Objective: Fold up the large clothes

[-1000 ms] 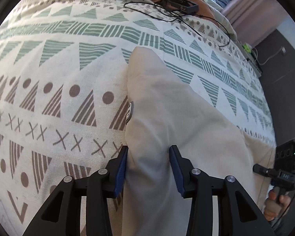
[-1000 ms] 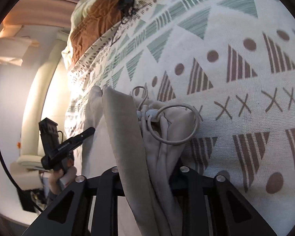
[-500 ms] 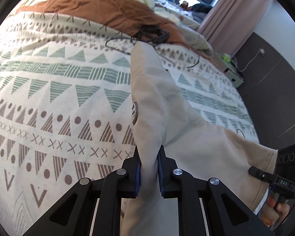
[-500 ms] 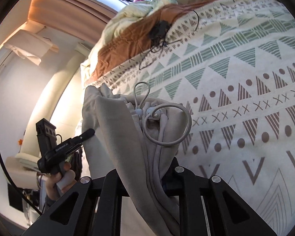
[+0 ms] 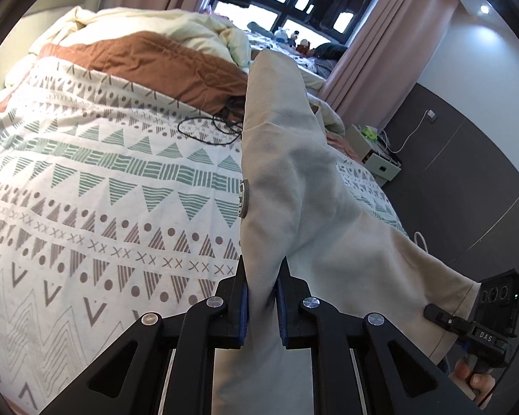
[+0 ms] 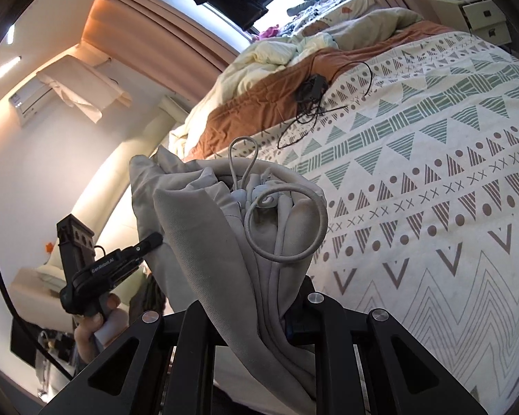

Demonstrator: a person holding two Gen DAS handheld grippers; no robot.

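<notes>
"DAS" reads on the right tool (image 5: pixel 432 311) at 4 o'clock in the left wrist view; "CenRobot.AI" on the left tool (image 6: pixel 152 240). Both tools are clamped on the beige garment (image 5: pixel 294 190), held lifted above the patterned bed (image 5: pixel 103 180), drawstring (image 6: pixel 287 221) looping at the right tool's bunch.

Daylight comes through the window (image 5: pixel 287 3) ahead of me, its panes blown out to white. A small ceiling spot (image 5: pixel 484 9) glows at upper right in my left view; a warm strip light (image 6: pixel 8 67) tints the wall orange in my right. Both pictures are bright and mostly sharp. The fisheye bends the bed's (image 5: pixel 121 186) edges, and black vignette rings each frame. Shadows are soft.
</notes>
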